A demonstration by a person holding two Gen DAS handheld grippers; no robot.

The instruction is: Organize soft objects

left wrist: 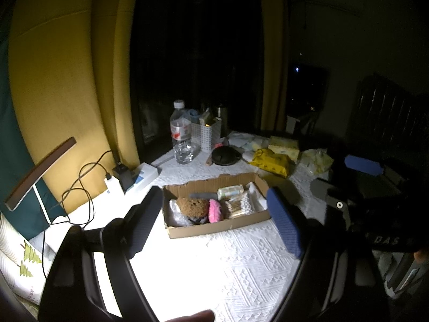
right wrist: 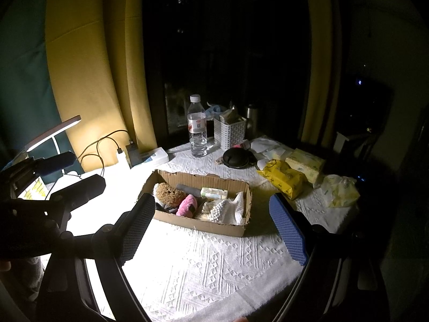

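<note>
I held both hand-held grippers, left (left wrist: 214, 220) and right (right wrist: 217, 230), spread wide and empty above the counter (right wrist: 214, 268); the cardboard box (right wrist: 203, 224) of soft things sat just ahead, untouched.

White letters "DAS" on the right tool's (left wrist: 356, 171) dark body, other labels too blurred
</note>
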